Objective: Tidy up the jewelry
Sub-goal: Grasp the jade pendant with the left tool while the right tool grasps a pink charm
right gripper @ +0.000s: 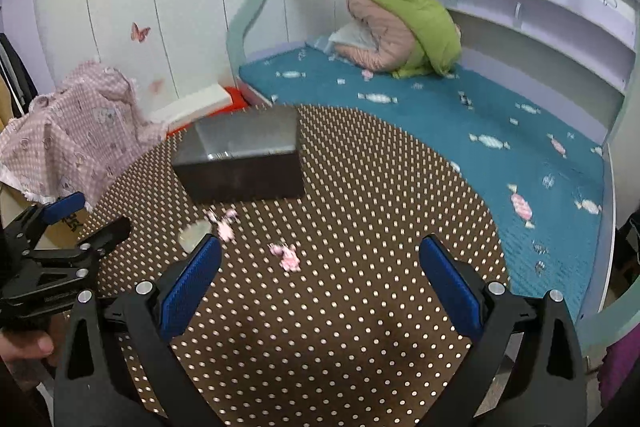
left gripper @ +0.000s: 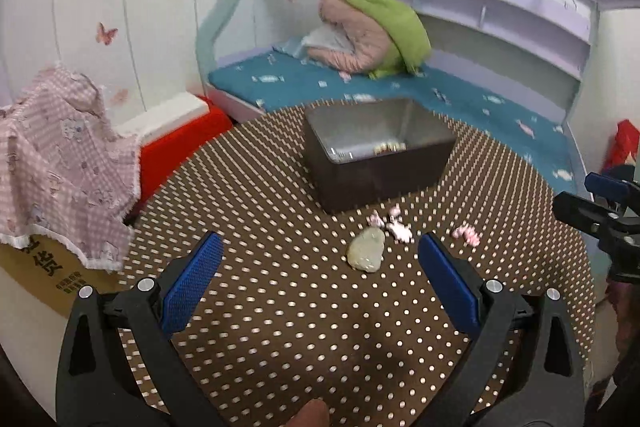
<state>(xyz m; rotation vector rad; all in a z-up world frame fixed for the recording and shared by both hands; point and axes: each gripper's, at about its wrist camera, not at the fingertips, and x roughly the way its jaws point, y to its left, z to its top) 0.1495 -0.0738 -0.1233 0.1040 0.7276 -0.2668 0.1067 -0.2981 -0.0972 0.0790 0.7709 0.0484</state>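
Both claws are up over the near edge of the desk [left gripper: 280, 327] right now, nothing in either one. My left claw [left gripper: 320, 267] is spread wide, blue ribbed pads well apart, and the right claw [right gripper: 320, 267] is just as wide and just as empty.

Closest piece to the left claw is the pale green stone pendant [left gripper: 366, 250], a smooth, rounded teardrop lying flat on the brown polka-dot cloth. Just past it are the pink charms [left gripper: 394, 225], small and knobbly, a bit blurred so I can't say exactly what they are. One more pink charm [right gripper: 287, 255] sits on its own, apart from the cluster, nearly centred ahead of the right claw.

If I'm going for the pendant next, I'd drop low, straddle its narrow width, and close gently. It looks slick and flat, so it could squirt out or drag the cloth.

Behind all that is the dark box [left gripper: 376, 163], rectangular, open top, shiny grey inside with something gold and beady already at the bottom. That's where I reckon everything goes. Beyond it, the teal bed [right gripper: 480, 115] with bunched-up quilts.
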